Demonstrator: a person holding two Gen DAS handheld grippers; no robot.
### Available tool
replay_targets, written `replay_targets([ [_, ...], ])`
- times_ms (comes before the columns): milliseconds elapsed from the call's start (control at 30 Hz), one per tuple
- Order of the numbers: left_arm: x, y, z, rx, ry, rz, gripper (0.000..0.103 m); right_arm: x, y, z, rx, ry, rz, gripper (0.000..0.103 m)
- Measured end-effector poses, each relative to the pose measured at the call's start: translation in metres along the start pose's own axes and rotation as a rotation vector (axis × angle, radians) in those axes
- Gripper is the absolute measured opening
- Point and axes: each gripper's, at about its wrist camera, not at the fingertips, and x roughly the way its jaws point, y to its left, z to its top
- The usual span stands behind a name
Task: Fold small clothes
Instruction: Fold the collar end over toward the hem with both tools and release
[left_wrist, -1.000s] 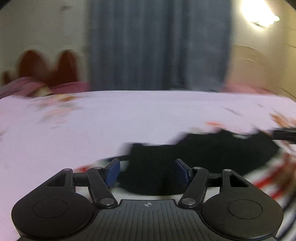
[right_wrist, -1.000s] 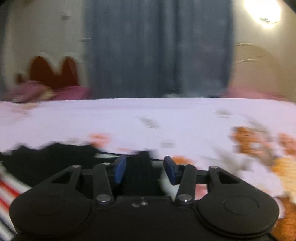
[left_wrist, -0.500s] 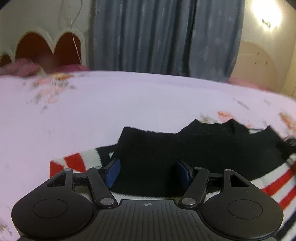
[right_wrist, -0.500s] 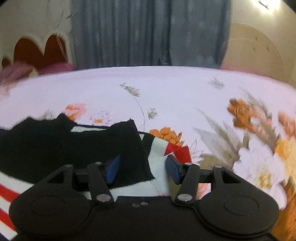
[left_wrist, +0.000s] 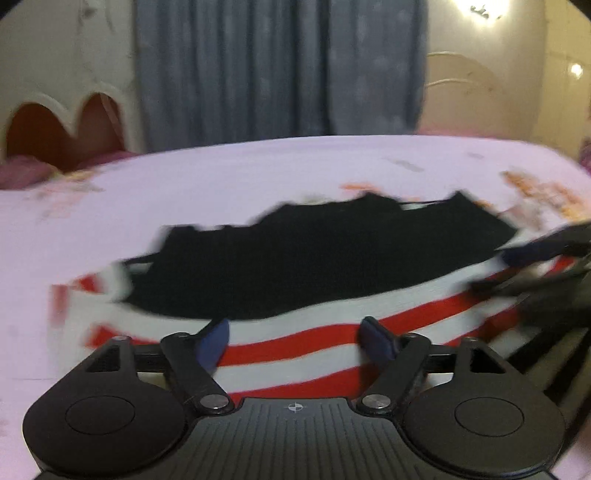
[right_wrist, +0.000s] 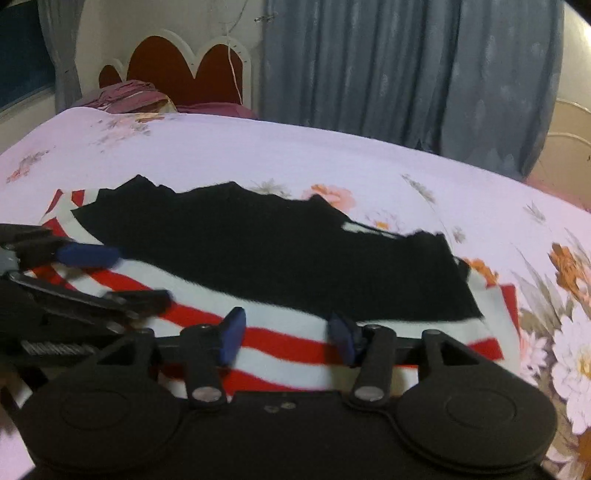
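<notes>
I've got the striped garment (left_wrist: 295, 343) lying flat on the bedsheet (left_wrist: 221, 177), right under both cameras. Its near part runs in red and white bands, and a black panel (right_wrist: 266, 254) covers the far part, with a ragged upper edge.

My left gripper (left_wrist: 295, 339) is spread wide, 2 blue-tipped fingers (left_wrist: 214, 339) hovering over the red and white stripes with nothing between them. Whether the tips touch the cloth, I can't tell; the left view is smeared with blur.

My right gripper (right_wrist: 288, 332) is spread too, jaws apart over the striped band just below the black panel's edge, clamping nothing. From the right camera I can see the left gripper (right_wrist: 110, 273) coming in at the left edge, its fingers parted over the stripes. In the left camera, the right gripper (left_wrist: 517, 269) shows as a dark blurred shape at the right edge.

The sheet is pale lilac with orange and white flowers (right_wrist: 569, 266) printed near the garment's right side. Behind the bed hangs a grey-blue curtain (right_wrist: 406, 74), beside a scalloped red headboard (right_wrist: 184, 70) and a purple pillow (right_wrist: 129, 98).
</notes>
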Motion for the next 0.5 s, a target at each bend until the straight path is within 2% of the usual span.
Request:
replay_targets([
  [67, -0.006, 0.028, -0.009, -0.056, 0.007, 0.02, 0.08, -0.004, -0.031, -0.008, 0.066, 0.017, -0.113, 0.051],
  [100, -0.011, 0.041, -0.015, -0.073, 0.001, 0.032, 0.08, -0.006, -0.044, -0.014, 0.113, 0.025, -0.141, 0.058],
  [133, -0.014, 0.049, -0.017, -0.076, 0.001, 0.046, 0.08, -0.008, -0.06, -0.02, 0.156, 0.038, -0.174, 0.06],
  [200, -0.017, 0.044, -0.012, -0.073, 0.014, 0.074, 0.08, -0.012, -0.072, -0.026, 0.17, 0.059, -0.202, 0.064],
  [267, -0.025, 0.026, -0.009, -0.059, 0.004, 0.087, 0.08, -0.024, -0.069, -0.025, 0.186, 0.027, -0.201, 0.051],
  [367, -0.045, -0.005, -0.009, -0.047, -0.04, -0.003, 0.08, -0.044, -0.042, -0.025, 0.152, -0.052, -0.135, 0.049],
  [433, -0.051, -0.032, -0.015, 0.002, -0.04, -0.049, 0.08, -0.047, -0.017, -0.028, 0.101, -0.049, -0.046, 0.047],
  [500, -0.046, -0.051, -0.019, 0.03, -0.01, -0.064, 0.08, -0.043, 0.006, -0.035, 0.052, -0.024, 0.019, 0.047],
])
